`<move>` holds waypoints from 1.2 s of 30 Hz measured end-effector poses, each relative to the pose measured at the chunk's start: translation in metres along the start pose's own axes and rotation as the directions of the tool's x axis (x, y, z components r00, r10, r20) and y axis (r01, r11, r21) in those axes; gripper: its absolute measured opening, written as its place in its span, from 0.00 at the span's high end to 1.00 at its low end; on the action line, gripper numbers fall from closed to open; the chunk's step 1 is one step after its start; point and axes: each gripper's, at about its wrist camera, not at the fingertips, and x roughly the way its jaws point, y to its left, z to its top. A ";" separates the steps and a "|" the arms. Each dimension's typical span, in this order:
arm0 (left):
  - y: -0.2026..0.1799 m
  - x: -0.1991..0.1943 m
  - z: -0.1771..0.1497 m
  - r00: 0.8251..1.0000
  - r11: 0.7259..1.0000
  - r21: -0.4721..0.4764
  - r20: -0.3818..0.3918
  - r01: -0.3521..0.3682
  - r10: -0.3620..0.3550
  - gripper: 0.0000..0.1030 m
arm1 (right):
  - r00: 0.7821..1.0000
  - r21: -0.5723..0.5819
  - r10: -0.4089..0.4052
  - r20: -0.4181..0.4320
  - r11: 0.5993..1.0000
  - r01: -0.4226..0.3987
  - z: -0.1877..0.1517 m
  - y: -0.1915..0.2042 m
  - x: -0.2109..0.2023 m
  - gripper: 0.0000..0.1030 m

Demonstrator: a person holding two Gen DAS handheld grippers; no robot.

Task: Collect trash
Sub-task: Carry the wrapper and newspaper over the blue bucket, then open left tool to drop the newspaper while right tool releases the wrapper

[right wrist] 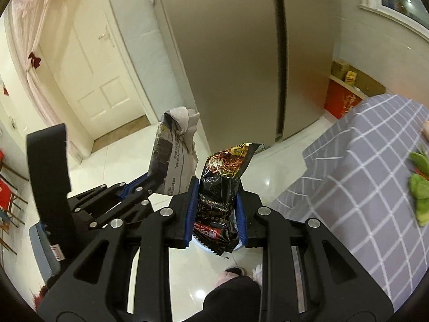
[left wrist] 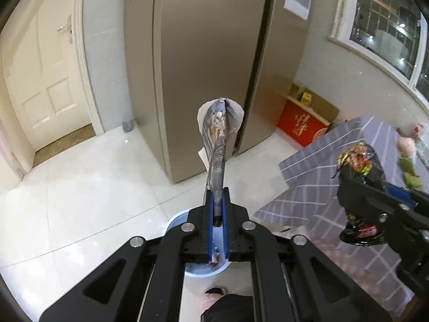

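Left tongs (left wrist: 218, 204) are clamped on a grey wrapper (left wrist: 218, 134); right tongs (right wrist: 215, 214) are clamped on a black wrapper (right wrist: 224, 182). Fridge (left wrist: 209, 53) fills the centre, checked table (right wrist: 375, 174) at right, bin (left wrist: 175, 220) below.

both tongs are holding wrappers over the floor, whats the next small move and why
Probably lower both a little further toward the round bin seen under the left tongs, then let go. The left tongs are shut on the grey printed wrapper and the right tongs on the black snack wrapper. Only the bin's rim shows beneath, so centre over it first.
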 end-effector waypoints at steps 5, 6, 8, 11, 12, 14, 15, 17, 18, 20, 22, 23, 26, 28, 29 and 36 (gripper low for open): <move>0.015 0.024 -0.002 0.998 0.999 0.001 -0.051 -0.039 0.039 0.95 | 1.000 -0.025 0.002 -0.024 1.000 -0.003 0.002 0.005 0.020 0.76; 0.016 0.029 -0.002 0.997 0.999 -0.001 -0.064 -0.041 0.041 0.95 | 1.000 -0.029 0.001 -0.028 1.000 -0.002 0.002 0.007 0.023 0.76; 0.019 0.034 -0.003 0.996 0.999 -0.003 -0.083 -0.041 0.040 0.95 | 0.999 -0.030 0.002 -0.033 1.000 -0.003 0.001 0.009 0.027 0.76; 0.024 0.040 -0.002 0.995 0.999 0.005 -0.097 -0.035 0.035 0.94 | 0.999 -0.028 0.000 -0.038 1.000 -0.001 0.002 0.012 0.036 0.76; 0.024 0.042 -0.001 0.995 0.999 0.007 -0.098 -0.034 0.035 0.94 | 0.999 -0.025 0.000 -0.037 1.000 -0.001 0.000 0.014 0.036 0.76; 0.022 0.043 0.001 0.994 1.000 0.013 -0.110 -0.025 0.026 0.92 | 0.999 -0.020 -0.002 -0.036 1.000 0.001 -0.001 0.012 0.039 0.76; 0.022 0.045 0.002 0.993 1.000 0.017 -0.117 -0.023 0.025 0.90 | 0.999 -0.015 -0.002 -0.032 1.000 0.002 -0.001 0.011 0.039 0.76; 0.021 0.045 0.004 0.992 0.999 0.019 -0.119 -0.035 0.036 0.87 | 1.000 -0.008 -0.007 -0.027 1.000 0.007 -0.002 0.012 0.040 0.76; 0.020 0.045 0.004 0.992 0.999 0.021 -0.120 -0.038 0.041 0.79 | 1.000 -0.002 -0.007 -0.025 1.000 0.007 -0.002 0.012 0.040 0.76; 0.021 0.043 0.005 0.992 0.998 0.020 -0.113 -0.054 0.056 0.68 | 1.000 0.004 -0.006 -0.028 1.000 0.006 -0.003 0.012 0.043 0.76; 0.022 0.042 0.006 0.993 0.998 0.011 -0.108 -0.055 0.056 0.66 | 1.000 0.004 -0.009 -0.029 1.000 0.009 -0.003 0.013 0.044 0.76; 0.022 0.042 0.006 0.993 0.999 0.009 -0.107 -0.054 0.054 0.66 | 0.999 0.004 -0.008 -0.032 1.000 0.008 -0.003 0.013 0.045 0.76; 0.023 0.039 0.007 0.993 0.998 0.010 -0.100 -0.054 0.055 0.66 | 0.999 0.003 -0.006 -0.036 1.000 0.007 -0.004 0.013 0.045 0.76; 0.023 0.039 0.007 0.994 0.999 0.011 -0.098 -0.053 0.054 0.66 | 0.999 0.003 -0.006 -0.036 1.000 0.006 -0.003 0.014 0.044 0.75; 0.023 0.038 0.007 0.994 0.998 0.010 -0.096 -0.054 0.055 0.66 | 0.999 0.003 -0.005 -0.037 1.000 0.005 -0.003 0.014 0.044 0.75; 0.022 0.030 0.009 0.995 0.998 0.006 -0.084 -0.058 0.058 0.66 | 0.999 -0.001 -0.012 -0.032 1.000 0.012 -0.001 0.014 0.044 0.75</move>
